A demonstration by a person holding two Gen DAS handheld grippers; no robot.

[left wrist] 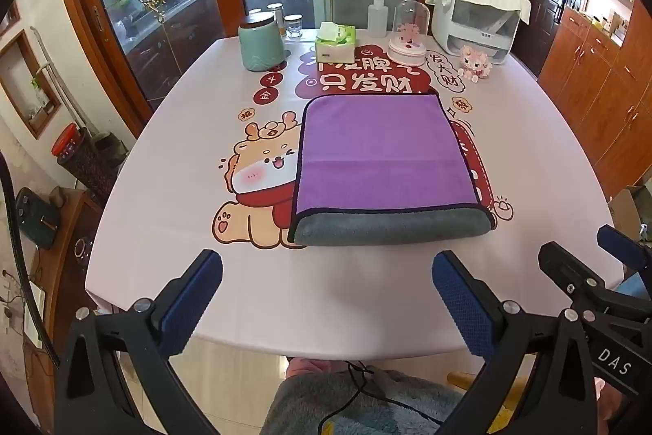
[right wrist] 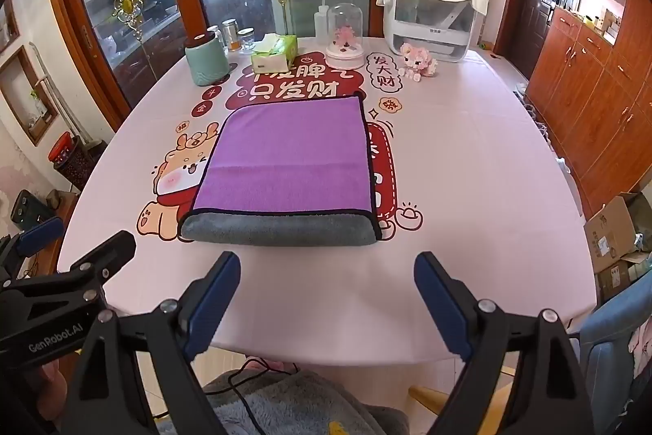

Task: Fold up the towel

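A purple towel point(left wrist: 379, 153) with a grey underside and dark trim lies folded flat in the middle of the table point(left wrist: 155, 198); its grey fold faces me. It also shows in the right wrist view point(right wrist: 289, 157). My left gripper point(left wrist: 326, 292) is open and empty, held above the table's near edge, short of the towel. My right gripper point(right wrist: 326, 292) is open and empty, beside the left one at the same near edge. The right gripper's body shows at the right of the left wrist view point(left wrist: 591, 280); the left gripper's body shows at the left of the right wrist view point(right wrist: 77, 272).
Along the table's far side stand a green canister point(left wrist: 261, 43), glass jars point(left wrist: 293, 25), a tissue box point(left wrist: 335, 45), a squeeze bottle point(left wrist: 377, 17), a glass dome point(left wrist: 408, 35), a white appliance point(left wrist: 474, 15) and a pink toy point(left wrist: 474, 62). Wooden cabinets point(right wrist: 591, 88) stand at right.
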